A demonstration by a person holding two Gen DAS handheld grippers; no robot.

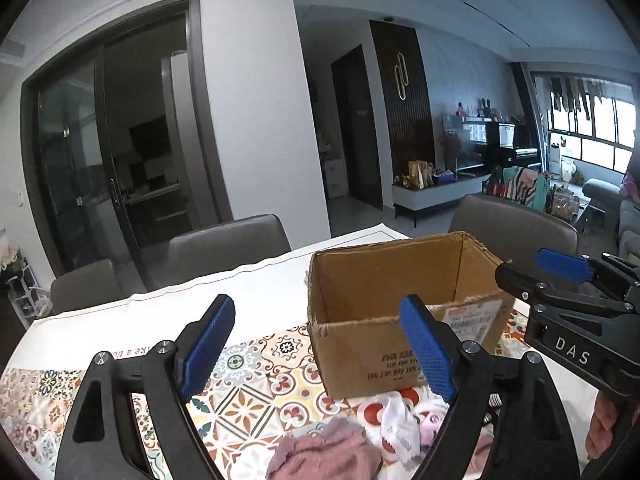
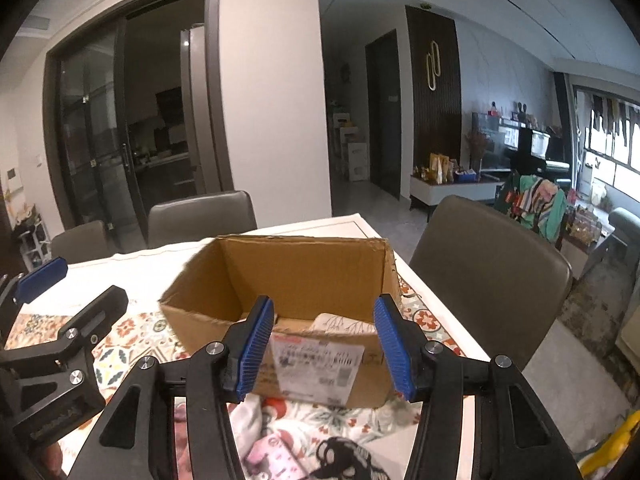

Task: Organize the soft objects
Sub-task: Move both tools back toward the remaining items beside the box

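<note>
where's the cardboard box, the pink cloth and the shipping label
cardboard box (image 1: 360,354), left wrist view, front wall
pink cloth (image 1: 328,454), left wrist view, middle of the bunched fabric
shipping label (image 2: 316,366), right wrist view, centre of the white sticker

Brown cardboard box, multicoloured tile-patterned tablecloth, pink fuzzy cloth, blue tool pads

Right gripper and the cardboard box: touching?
Apart. In the right wrist view the right gripper stands open, nothing between its pads, short of the cardboard box; the left wrist view shows it raised beside the box.
</note>
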